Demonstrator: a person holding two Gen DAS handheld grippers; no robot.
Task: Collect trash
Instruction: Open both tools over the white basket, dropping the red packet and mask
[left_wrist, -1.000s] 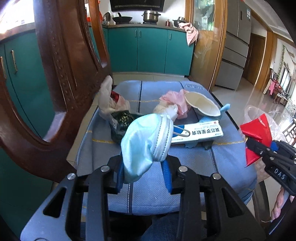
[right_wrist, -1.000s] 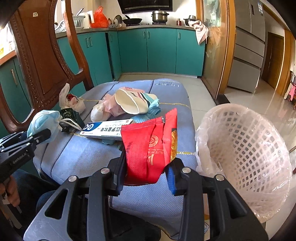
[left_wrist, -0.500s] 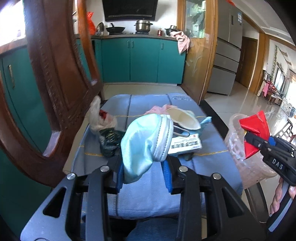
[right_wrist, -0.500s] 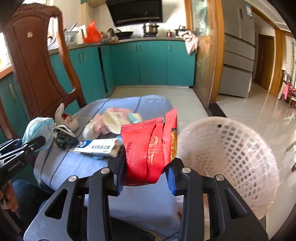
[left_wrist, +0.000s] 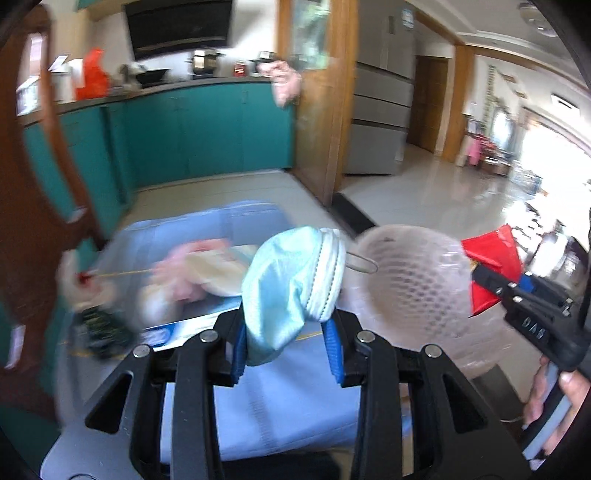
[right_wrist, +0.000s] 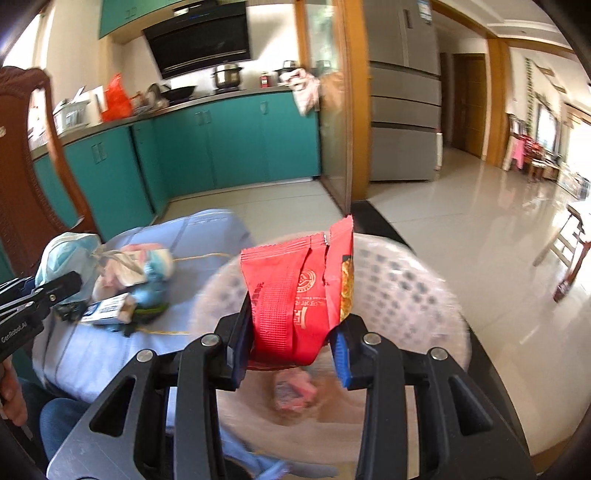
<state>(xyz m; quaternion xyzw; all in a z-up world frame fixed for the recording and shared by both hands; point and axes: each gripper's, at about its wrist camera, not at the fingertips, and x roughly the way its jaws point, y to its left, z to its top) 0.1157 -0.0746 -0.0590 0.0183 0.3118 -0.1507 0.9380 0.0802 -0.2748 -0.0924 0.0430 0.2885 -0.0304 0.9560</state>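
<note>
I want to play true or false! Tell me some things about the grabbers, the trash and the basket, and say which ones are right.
1. The left gripper holds a light blue face mask. True.
2. The right gripper holds a green bottle. False: it pinches a red foil snack packet.
3. The white plastic mesh basket has a clear bag lining. True.
4. The basket is empty. False: a pinkish scrap lies inside.
5. More litter lies on the blue cushion. True.
</note>
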